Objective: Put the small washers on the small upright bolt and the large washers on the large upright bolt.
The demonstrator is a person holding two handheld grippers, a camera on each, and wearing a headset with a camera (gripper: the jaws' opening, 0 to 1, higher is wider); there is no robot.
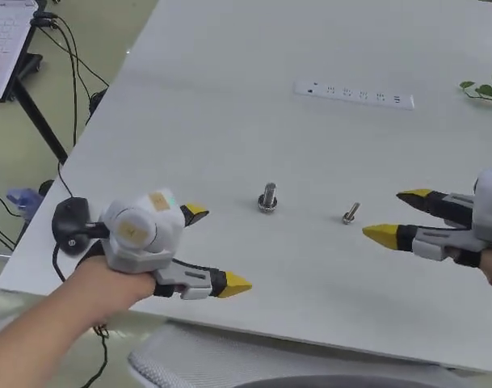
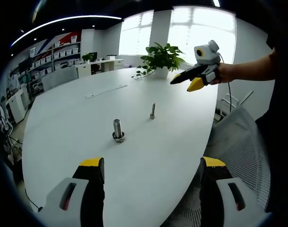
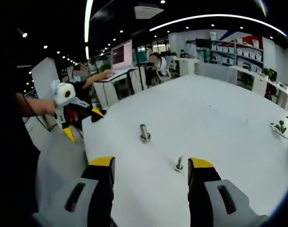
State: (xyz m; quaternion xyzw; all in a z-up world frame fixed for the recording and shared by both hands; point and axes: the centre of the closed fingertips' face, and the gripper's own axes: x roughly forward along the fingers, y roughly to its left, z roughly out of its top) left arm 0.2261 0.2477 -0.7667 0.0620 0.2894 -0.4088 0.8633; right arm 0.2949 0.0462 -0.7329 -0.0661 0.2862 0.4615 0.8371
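Two bolts stand upright in the middle of the white table (image 1: 229, 121). The large bolt (image 1: 267, 198) (image 2: 117, 130) (image 3: 144, 133) has a ring at its base that looks like a washer. To its right stands the small bolt (image 1: 351, 213) (image 2: 152, 111) (image 3: 179, 164). My left gripper (image 1: 216, 248) (image 2: 152, 163) (image 3: 83, 124) hovers open over the near left edge, holding nothing. Open and equally bare, my right gripper (image 1: 396, 214) (image 3: 151, 163) (image 2: 188, 80) sits just right of the small bolt. I see no loose washers.
A white power strip (image 1: 353, 94) lies at the back of the table. A potted plant (image 1: 488, 87) is at the far right. A laptop (image 1: 7, 40) and cables (image 1: 72, 89) are off the left side. A mesh chair (image 1: 229, 364) sits under the near edge.
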